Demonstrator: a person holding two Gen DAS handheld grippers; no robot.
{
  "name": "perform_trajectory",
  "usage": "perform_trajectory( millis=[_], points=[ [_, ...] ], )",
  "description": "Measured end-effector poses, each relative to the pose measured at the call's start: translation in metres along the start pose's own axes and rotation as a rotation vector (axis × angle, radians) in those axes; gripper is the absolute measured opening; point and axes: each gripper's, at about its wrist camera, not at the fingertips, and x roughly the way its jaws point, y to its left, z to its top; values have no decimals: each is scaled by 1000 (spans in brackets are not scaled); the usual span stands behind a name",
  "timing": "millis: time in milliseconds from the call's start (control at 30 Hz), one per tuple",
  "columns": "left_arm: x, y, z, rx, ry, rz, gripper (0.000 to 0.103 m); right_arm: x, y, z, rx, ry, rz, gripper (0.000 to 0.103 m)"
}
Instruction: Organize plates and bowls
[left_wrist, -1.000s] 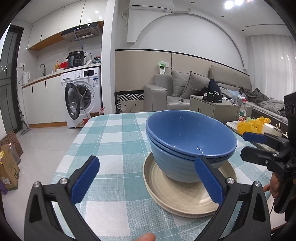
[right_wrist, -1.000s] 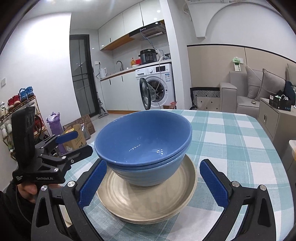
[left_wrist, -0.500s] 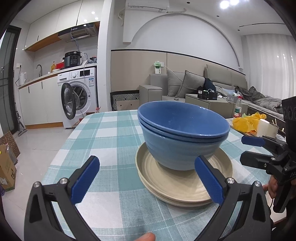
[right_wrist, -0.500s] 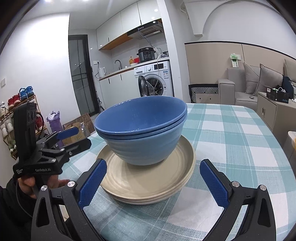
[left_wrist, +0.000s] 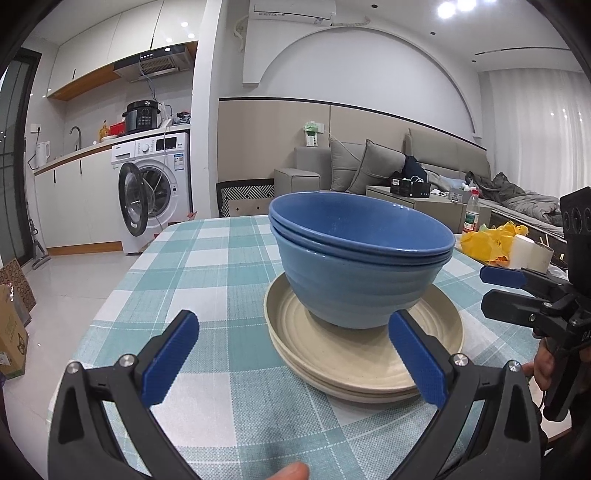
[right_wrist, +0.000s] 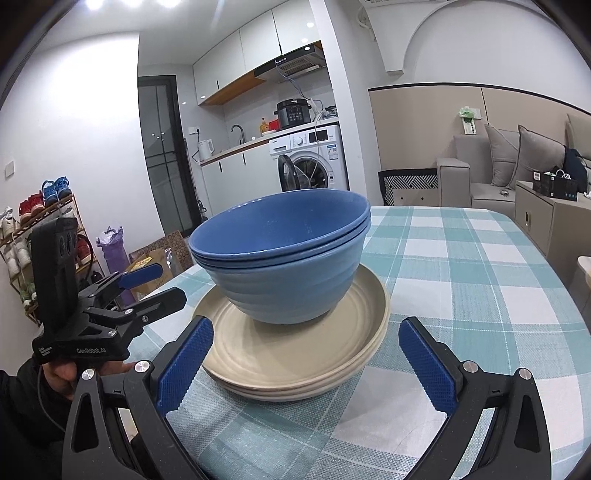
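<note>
Setting: a home, open-plan kitchen and living room. Kitchen side has a washing machine (left_wrist: 155, 192) under the counter with a pressure cooker (left_wrist: 143, 117) on top (range hood (left_wrist: 155, 66) above); living side has a grey sofa (left_wrist: 369, 166) with cushions. Shoe rack (right_wrist: 40, 229) by the door; checked cloth on the table (left_wrist: 207, 258).
</note>
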Motion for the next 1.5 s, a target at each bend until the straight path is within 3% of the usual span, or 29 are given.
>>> perform_trajectory(
  millis=[1500],
  points=[
    [-1,3,-4,-7,9,-5,103,-1,1,0,5,2,9,102]
  ],
)
